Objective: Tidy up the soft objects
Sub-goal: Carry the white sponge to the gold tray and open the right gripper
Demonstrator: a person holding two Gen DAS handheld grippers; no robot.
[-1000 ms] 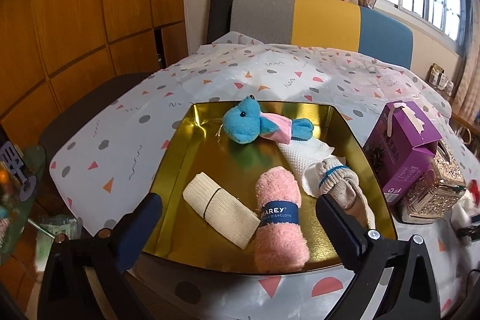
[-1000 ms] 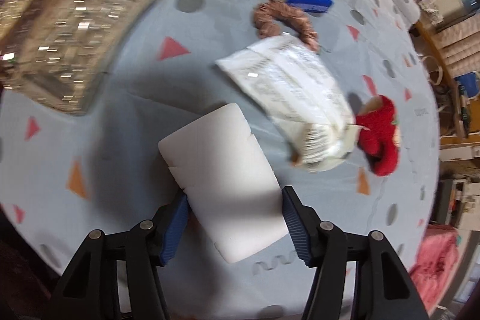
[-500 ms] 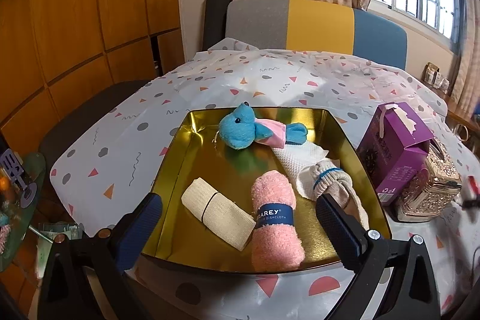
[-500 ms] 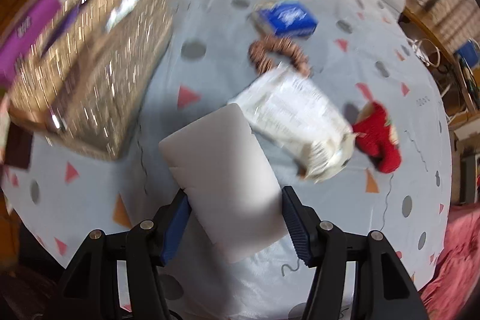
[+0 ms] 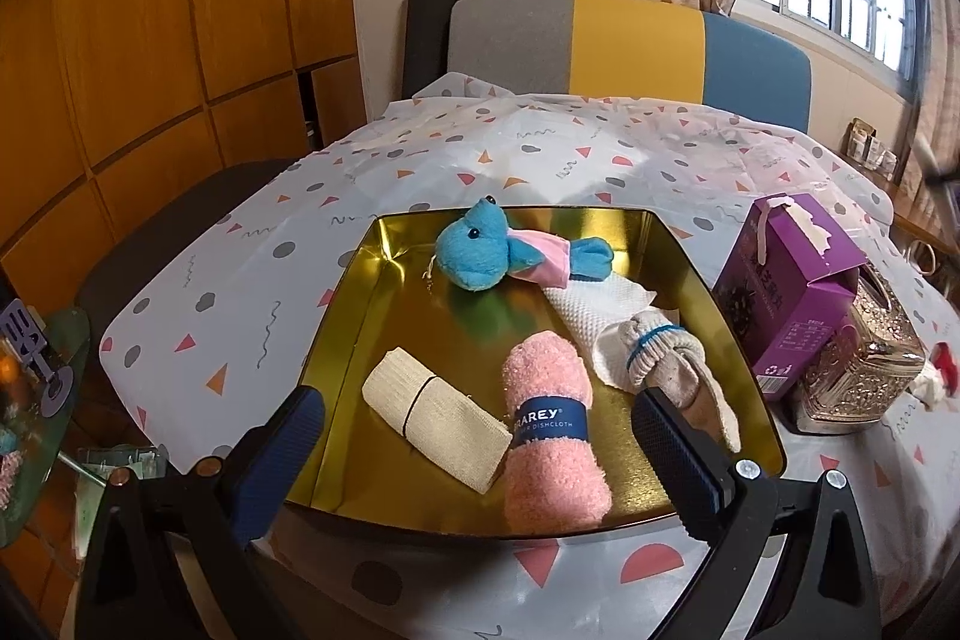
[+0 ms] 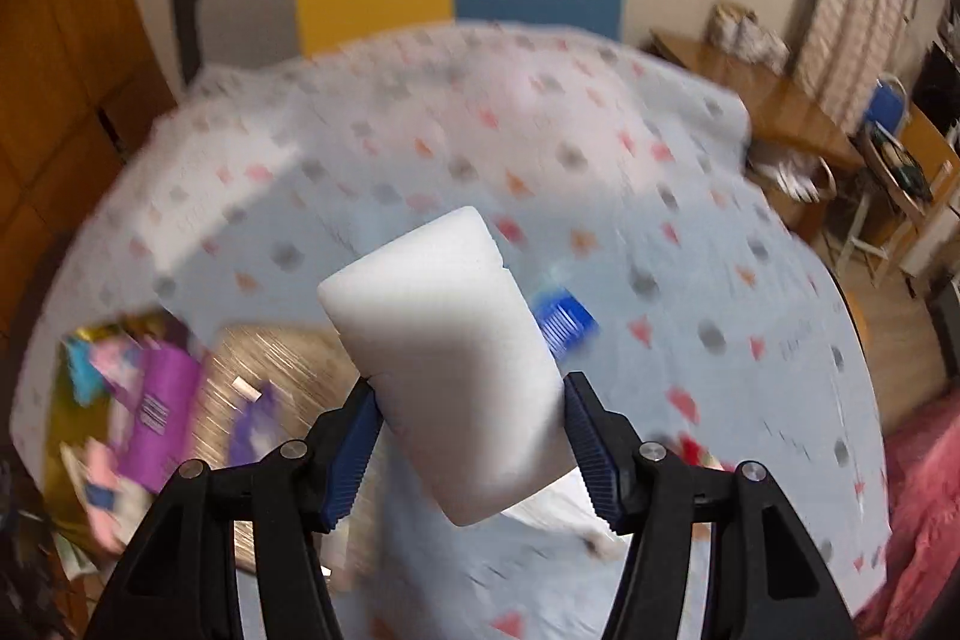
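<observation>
My right gripper (image 6: 471,445) is shut on a white foam sponge (image 6: 447,358) and holds it in the air above the table. My left gripper (image 5: 480,451) is open and empty, hovering at the near edge of a gold tray (image 5: 384,316). In the tray lie a blue plush toy (image 5: 480,253), a rolled pink dishcloth (image 5: 552,430), a folded beige cloth (image 5: 435,415), a white cloth (image 5: 600,304) and a rolled sock (image 5: 666,358). The right wrist view is blurred by motion.
A purple box (image 5: 786,292) and a glittery gold tissue box (image 5: 858,370) stand right of the tray. A blue packet (image 6: 564,325) lies on the patterned tablecloth (image 5: 480,148). A grey, yellow and blue chair back (image 5: 630,52) stands behind the table.
My right gripper has lifted the sponge off the table and tilted up to look across the room. My left gripper has drawn back slightly from the tray.
</observation>
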